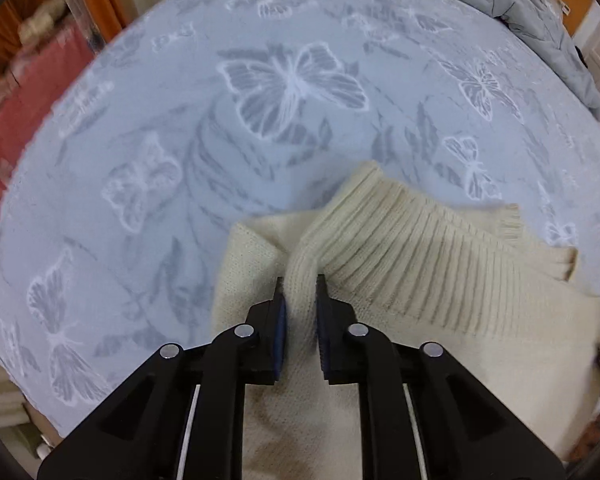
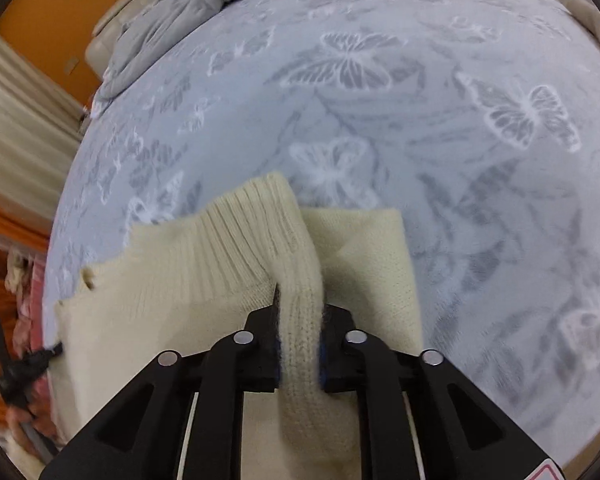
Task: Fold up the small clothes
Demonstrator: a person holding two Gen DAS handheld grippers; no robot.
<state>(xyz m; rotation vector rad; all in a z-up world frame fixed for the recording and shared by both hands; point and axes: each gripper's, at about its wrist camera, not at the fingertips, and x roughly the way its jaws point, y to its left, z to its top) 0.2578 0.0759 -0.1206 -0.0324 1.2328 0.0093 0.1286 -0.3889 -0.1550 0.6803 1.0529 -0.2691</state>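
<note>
A cream knit sweater (image 1: 420, 300) with a ribbed turtleneck collar (image 1: 400, 232) hangs lifted above a light blue butterfly-print bedspread (image 1: 180, 120). My left gripper (image 1: 300, 284) is shut on a fold of the knit at the shoulder beside the collar. In the right wrist view the same sweater (image 2: 180, 292) shows with its ribbed collar (image 2: 244, 232) to the left. My right gripper (image 2: 300, 300) is shut on a thick fold of the knit at the other shoulder. The left gripper (image 2: 40, 360) shows at the far left edge of the sweater.
A grey quilted duvet (image 1: 540, 12) lies bunched at the far side of the bed and shows in the right wrist view (image 2: 180, 4). Red-pink bedding (image 1: 28, 104) lies beyond the bed's left edge. Orange wall and pale curtains (image 2: 16, 128) stand behind.
</note>
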